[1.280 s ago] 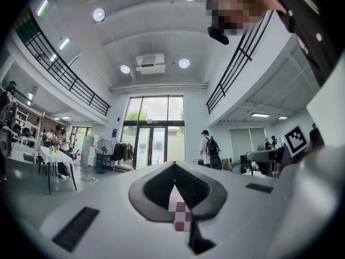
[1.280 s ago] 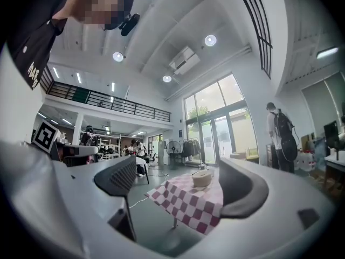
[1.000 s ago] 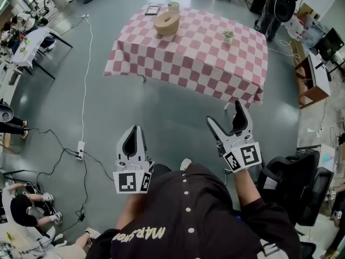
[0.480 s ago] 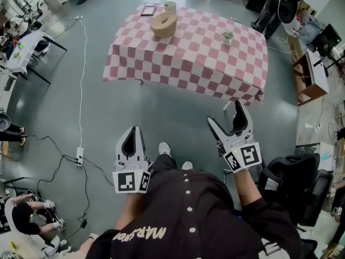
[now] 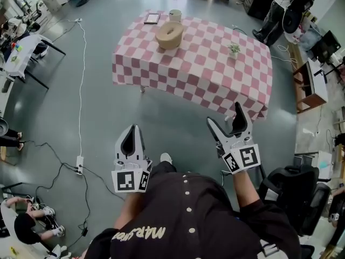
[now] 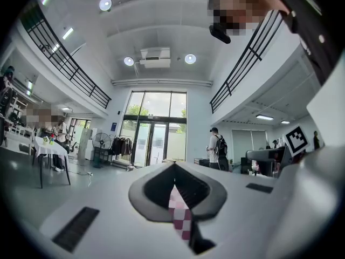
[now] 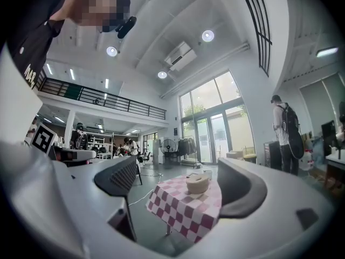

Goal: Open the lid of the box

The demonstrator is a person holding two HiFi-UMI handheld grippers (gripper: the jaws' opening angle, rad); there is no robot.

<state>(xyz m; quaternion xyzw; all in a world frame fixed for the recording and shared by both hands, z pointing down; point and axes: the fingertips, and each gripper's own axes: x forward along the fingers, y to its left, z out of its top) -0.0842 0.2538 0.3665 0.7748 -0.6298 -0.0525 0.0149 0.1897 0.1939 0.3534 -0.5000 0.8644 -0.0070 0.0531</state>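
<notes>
Head view: a table [image 5: 207,72] under a pink-and-white checked cloth is standing on the grey floor, well ahead of the person. The box [image 5: 168,39], round and tan, is sitting near the table's far edge with its lid [image 5: 171,29] on. A white cup [image 5: 175,15] and a small frame [image 5: 152,18] are lying just behind it, and a little plant [image 5: 234,49] is standing further right. Both grippers are hovering over the floor, well short of the table. The left gripper [image 5: 131,131] is pointing forward with its jaws pressed together. The right gripper [image 5: 227,120] is holding its jaws spread, with nothing in them. A black chair [image 5: 294,190] is standing at the person's right.

Left gripper view: the left gripper [image 6: 173,169] is clenched on nothing. Its jaws are meeting at the tips, and only a thin strip of the checked cloth is showing through the slit below. A person with a backpack [image 6: 215,147] is standing near the glass doors [image 6: 156,139].

Right gripper view: the right gripper [image 7: 180,179] is released, its jaws standing wide apart and framing the far-off table [image 7: 180,209]. The box [image 7: 198,183] is resting on the tabletop, lid on, touching neither jaw.
</notes>
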